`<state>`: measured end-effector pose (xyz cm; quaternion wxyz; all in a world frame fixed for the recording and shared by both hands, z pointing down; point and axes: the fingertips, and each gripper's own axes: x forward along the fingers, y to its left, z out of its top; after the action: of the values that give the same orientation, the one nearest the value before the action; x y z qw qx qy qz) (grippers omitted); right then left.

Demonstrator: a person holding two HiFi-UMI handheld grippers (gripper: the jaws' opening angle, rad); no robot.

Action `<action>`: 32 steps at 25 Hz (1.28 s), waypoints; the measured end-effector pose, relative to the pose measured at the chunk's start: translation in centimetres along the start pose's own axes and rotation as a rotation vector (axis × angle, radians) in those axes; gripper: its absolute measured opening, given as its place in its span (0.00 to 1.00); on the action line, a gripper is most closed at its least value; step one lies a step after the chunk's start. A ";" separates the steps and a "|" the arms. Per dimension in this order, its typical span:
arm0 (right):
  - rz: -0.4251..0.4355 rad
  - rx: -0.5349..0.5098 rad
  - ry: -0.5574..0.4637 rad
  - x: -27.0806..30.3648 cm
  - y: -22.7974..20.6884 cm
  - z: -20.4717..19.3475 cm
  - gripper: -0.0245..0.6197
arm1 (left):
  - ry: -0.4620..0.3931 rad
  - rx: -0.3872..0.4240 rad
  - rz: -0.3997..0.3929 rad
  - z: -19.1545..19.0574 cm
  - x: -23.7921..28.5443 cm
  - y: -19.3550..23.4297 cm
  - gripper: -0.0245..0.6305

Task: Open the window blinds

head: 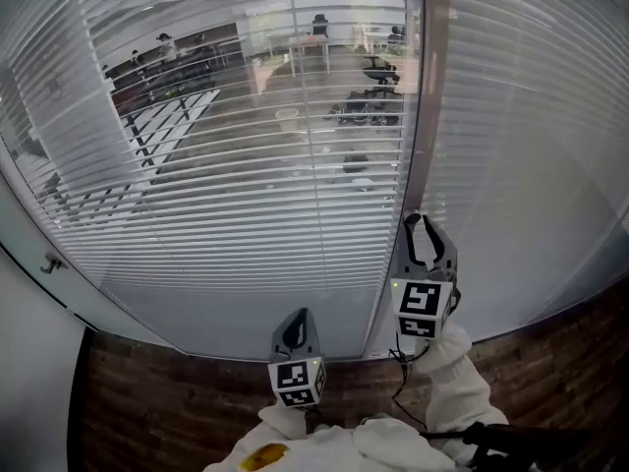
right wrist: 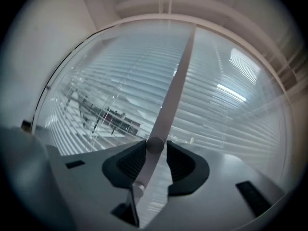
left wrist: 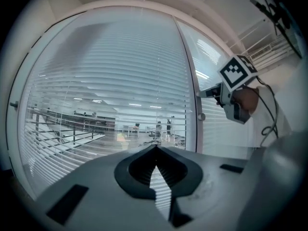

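Right tool [right wrist: 155, 152] pinches the round knob [right wrist: 154, 143] on the frame post [right wrist: 175, 81], with the blinds [head: 246, 165] just beyond its tips on both sides. Left tool [left wrist: 155, 154] is pressed together and empty. Best handling, I judge: grip square, roll the wrist about the knob's axis, no pulling outward

Left gripper [left wrist: 156, 149] jaws together, nothing between, facing window blinds [left wrist: 110, 81]. Right gripper [left wrist: 206, 94] at frame post [left wrist: 189, 66], just above 1 knob [left wrist: 202, 116].
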<state>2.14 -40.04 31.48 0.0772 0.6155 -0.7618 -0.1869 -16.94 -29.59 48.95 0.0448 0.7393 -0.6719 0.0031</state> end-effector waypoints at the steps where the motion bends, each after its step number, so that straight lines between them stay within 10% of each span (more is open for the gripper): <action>1: -0.016 0.082 -0.029 -0.8 -0.2 -0.1 0.24 | -0.011 -0.007 0.007 0.5 -0.2 0.2 0.04; 7: 0.184 0.374 -0.140 -5.5 5.0 1.1 0.24 | -0.114 -0.061 0.042 5.4 -1.4 1.5 0.04; 13: 0.565 0.552 0.071 -8.8 16.5 -5.3 0.06 | -0.064 -0.080 0.040 3.6 -2.8 0.6 0.04; 32: 0.566 0.471 0.097 -10.1 17.9 -6.5 0.05 | 0.001 -0.111 0.059 1.0 -5.6 -0.5 0.04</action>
<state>-9.58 -28.45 45.39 0.0182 0.3893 -0.9195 0.0518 -17.06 -24.10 47.56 0.0860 0.7156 -0.6925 -0.0328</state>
